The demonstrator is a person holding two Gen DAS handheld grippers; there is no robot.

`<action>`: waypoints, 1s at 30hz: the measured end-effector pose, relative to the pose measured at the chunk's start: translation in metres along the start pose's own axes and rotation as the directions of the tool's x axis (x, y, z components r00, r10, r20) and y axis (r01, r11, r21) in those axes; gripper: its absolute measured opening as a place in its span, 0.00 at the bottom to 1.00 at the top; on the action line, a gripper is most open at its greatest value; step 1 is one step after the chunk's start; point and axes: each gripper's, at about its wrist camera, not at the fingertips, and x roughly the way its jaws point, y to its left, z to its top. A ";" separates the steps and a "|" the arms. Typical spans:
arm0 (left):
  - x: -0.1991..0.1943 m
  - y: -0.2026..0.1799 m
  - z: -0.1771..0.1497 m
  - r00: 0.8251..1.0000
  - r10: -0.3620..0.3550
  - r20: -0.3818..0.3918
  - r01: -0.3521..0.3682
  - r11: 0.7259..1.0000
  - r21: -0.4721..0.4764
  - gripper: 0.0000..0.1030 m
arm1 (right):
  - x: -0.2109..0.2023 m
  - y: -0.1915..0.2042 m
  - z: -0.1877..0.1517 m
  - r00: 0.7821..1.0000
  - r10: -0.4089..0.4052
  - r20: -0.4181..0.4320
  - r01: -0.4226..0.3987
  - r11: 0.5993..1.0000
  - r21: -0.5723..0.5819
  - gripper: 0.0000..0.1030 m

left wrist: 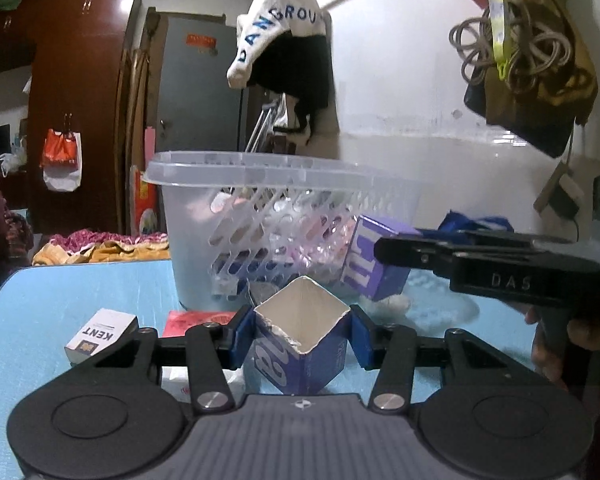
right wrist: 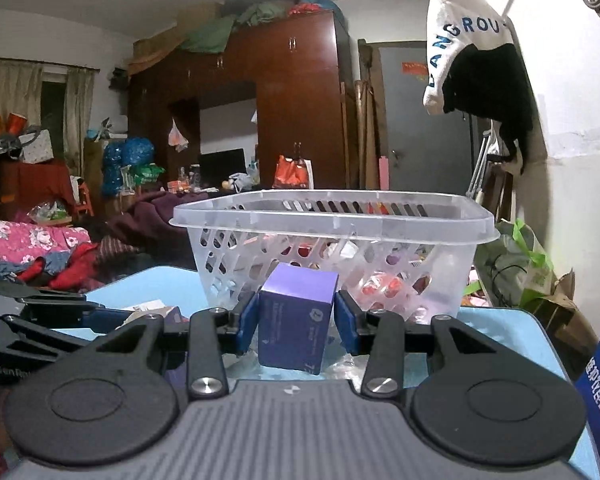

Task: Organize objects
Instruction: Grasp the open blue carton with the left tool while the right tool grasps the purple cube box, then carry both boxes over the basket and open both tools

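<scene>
left gripper (left wrist: 302, 338) we've got pinching a torn-open blue cardboard carton (left wrist: 300, 344), white inside, ragged rim | right gripper (right wrist: 296, 320) pinching a smooth purple box (right wrist: 296, 316), tiny print we can't read | both just in front of the clear slotted plastic basket (left wrist: 260, 188) on the blue table (left wrist: 60, 300) | white KENT pack (left wrist: 102, 334) lying left

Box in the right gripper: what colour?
Purple, lighter on top, small white print on the front: the box shows best in the right wrist view, between the right gripper pads.
</scene>
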 end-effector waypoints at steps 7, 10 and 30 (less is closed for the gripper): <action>-0.007 0.005 -0.001 0.999 0.007 0.046 -0.007 1.000 -0.017 0.52 | 0.000 0.000 -0.001 1.000 0.007 0.003 -0.007 1.000 0.008 0.44; -0.013 0.008 0.001 0.997 -0.005 0.081 0.008 0.999 -0.035 0.52 | -0.007 0.003 -0.001 0.999 0.005 0.040 -0.005 1.000 -0.010 0.44; 0.033 0.040 0.115 0.989 0.038 0.140 -0.021 0.993 -0.119 0.80 | 0.017 -0.027 0.094 0.992 -0.111 0.059 0.110 0.994 0.012 1.00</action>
